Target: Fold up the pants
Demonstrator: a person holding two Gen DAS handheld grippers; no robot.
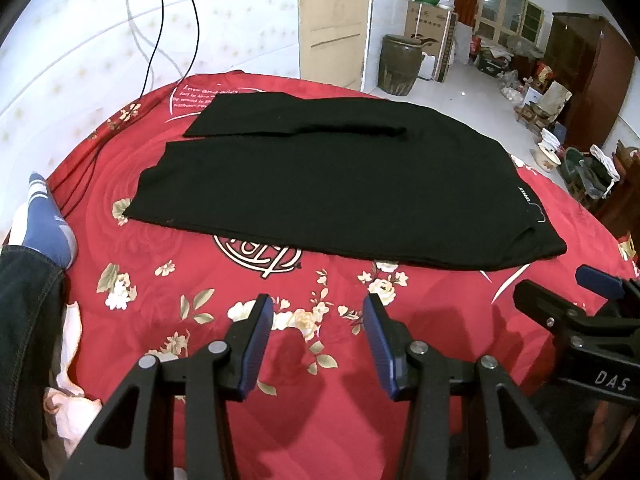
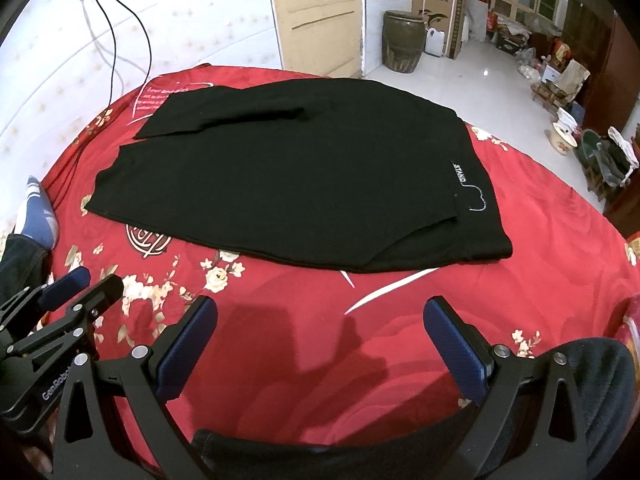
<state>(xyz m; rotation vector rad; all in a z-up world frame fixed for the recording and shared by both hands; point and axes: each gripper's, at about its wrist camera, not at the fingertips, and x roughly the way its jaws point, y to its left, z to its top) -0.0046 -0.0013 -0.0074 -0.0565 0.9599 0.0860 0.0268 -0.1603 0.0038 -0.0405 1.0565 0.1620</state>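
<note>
Black pants [image 1: 328, 184] lie flat on a red flowered bedspread [image 1: 328, 400], legs pointing left, waist at the right with a white "STAND" label [image 1: 525, 197]. They also show in the right wrist view [image 2: 288, 184]. My left gripper [image 1: 318, 312] is open and empty, hovering over the bedspread in front of the pants' near edge. My right gripper [image 2: 320, 316] is open and empty, also short of the near edge. The right gripper shows at the right of the left wrist view [image 1: 560, 292]; the left gripper shows at the left of the right wrist view [image 2: 96, 280].
A person's blue-and-white socked foot [image 1: 44, 216] and dark-trousered leg [image 1: 24, 320] rest on the bed's left. Black cables [image 1: 160, 40] hang down the tiled wall behind. A large ceramic jar [image 1: 400, 64], boxes and clutter stand on the floor at the right.
</note>
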